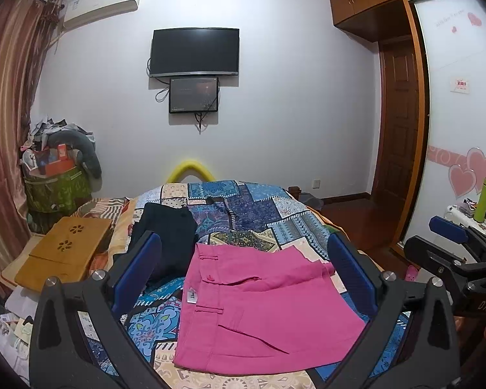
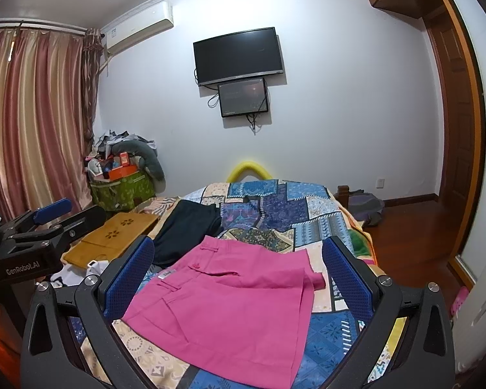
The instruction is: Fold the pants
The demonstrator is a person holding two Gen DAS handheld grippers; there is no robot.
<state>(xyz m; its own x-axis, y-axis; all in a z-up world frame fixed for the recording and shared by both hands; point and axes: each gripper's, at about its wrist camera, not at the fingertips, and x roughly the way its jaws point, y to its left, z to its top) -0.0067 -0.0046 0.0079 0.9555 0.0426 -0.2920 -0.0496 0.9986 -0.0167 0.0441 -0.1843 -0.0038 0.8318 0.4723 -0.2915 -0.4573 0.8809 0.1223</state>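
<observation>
Pink pants (image 1: 262,308) lie folded flat on the patchwork bedspread (image 1: 259,207), waistband to the left, a small fold of fabric sticking out at the right. They also show in the right wrist view (image 2: 230,304). My left gripper (image 1: 243,249) is open and empty, raised above the pants with a blue-padded finger on each side. My right gripper (image 2: 239,253) is open and empty, likewise above the pants. The right gripper shows at the right edge of the left wrist view (image 1: 450,233); the left gripper shows at the left of the right wrist view (image 2: 52,209).
A dark folded garment (image 1: 168,230) lies on the bed behind the pink pants. A wooden lap tray (image 1: 64,253) sits at the bed's left side. A cluttered green bin (image 1: 55,191) stands by the curtain. A nightstand with a green bottle (image 1: 482,199) is at right.
</observation>
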